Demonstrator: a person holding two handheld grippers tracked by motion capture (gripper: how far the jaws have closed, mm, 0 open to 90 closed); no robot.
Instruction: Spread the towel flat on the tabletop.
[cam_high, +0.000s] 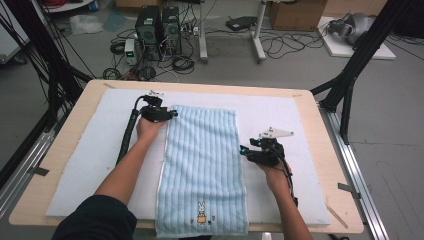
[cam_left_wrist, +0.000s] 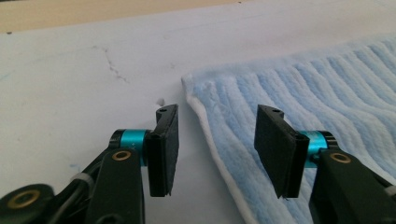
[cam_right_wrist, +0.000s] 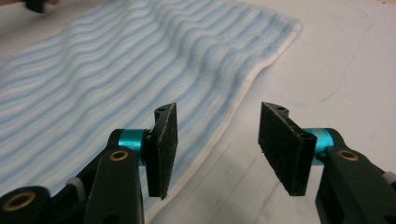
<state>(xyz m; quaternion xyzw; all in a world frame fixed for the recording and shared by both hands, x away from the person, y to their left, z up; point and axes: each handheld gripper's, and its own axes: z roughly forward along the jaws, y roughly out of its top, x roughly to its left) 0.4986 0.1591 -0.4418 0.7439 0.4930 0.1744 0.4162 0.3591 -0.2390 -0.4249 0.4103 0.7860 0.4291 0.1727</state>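
A light blue ribbed towel (cam_high: 201, 170) lies flat on the white mat (cam_high: 80, 165) covering the worktop (cam_high: 320, 130), its long axis running 6 to 12 o'clock, the rabbit-printed end hanging just over the near edge. At 3 o'clock of its middle, the right claw (cam_high: 243, 150) stands half open astride the towel's right hem, gripping nothing. Farther off, at the far-left corner, the left claw (cam_high: 174, 114) is likewise half open over the hem, empty. Bare mat lies open on both sides.
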